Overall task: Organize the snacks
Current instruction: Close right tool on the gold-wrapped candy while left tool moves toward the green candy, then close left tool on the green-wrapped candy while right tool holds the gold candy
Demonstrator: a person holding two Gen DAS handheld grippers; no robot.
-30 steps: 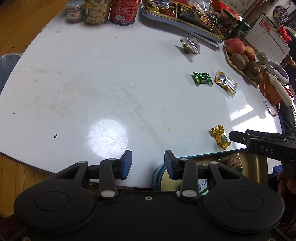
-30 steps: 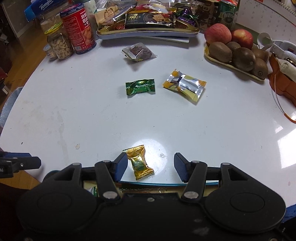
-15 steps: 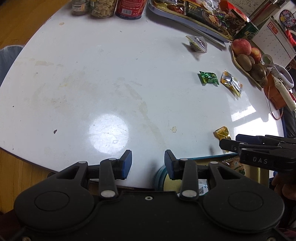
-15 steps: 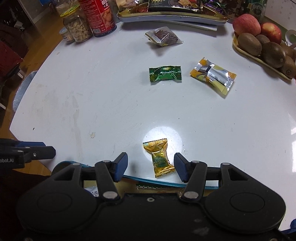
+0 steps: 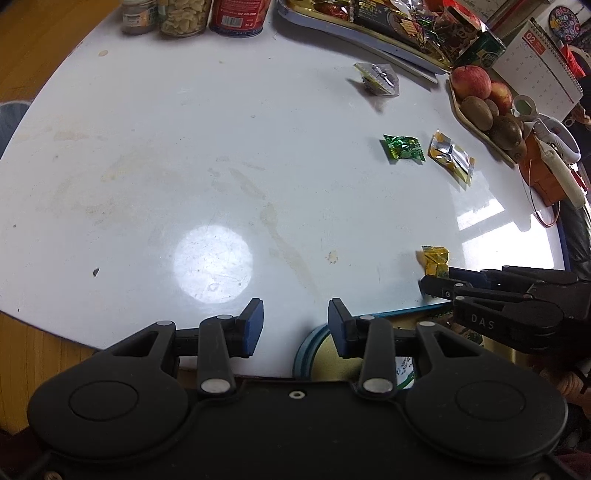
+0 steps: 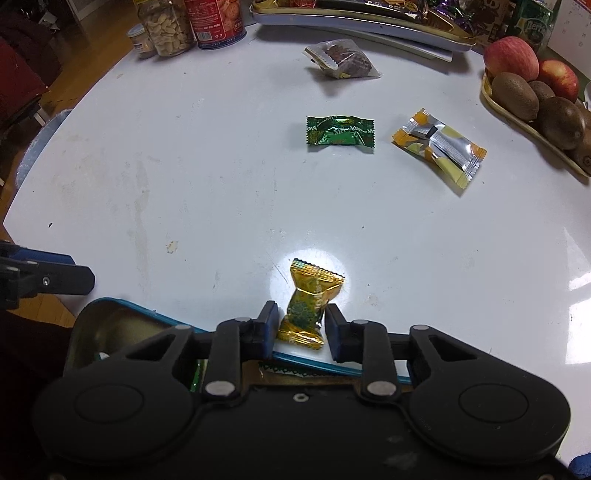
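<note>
A gold-wrapped candy [image 6: 308,302] lies near the front edge of the white table [image 6: 221,184]. My right gripper [image 6: 300,321] is closing on it, and both pads touch the wrapper's sides. The left wrist view shows the same candy [image 5: 436,258] at the tip of the right gripper [image 5: 436,282]. My left gripper [image 5: 295,321] stands open and empty over the table's near edge. Below that edge sits an open blue-rimmed tin [image 6: 122,306]. Farther back lie a green candy [image 6: 340,131], a yellow-and-silver packet [image 6: 439,147] and a clear packet with a brown snack [image 6: 341,61].
A long tray [image 6: 369,22] heaped with snacks runs along the back edge. A dish [image 6: 532,122] of apples and kiwis stands at the right. A nut jar [image 6: 168,26] and a red can [image 6: 216,18] are at the back left. A calendar [image 5: 532,66] stands far right.
The right gripper has dropped over the gold candy and its jaws have closed from wide apart onto the wrapper. The left gripper has kept still and open.
</note>
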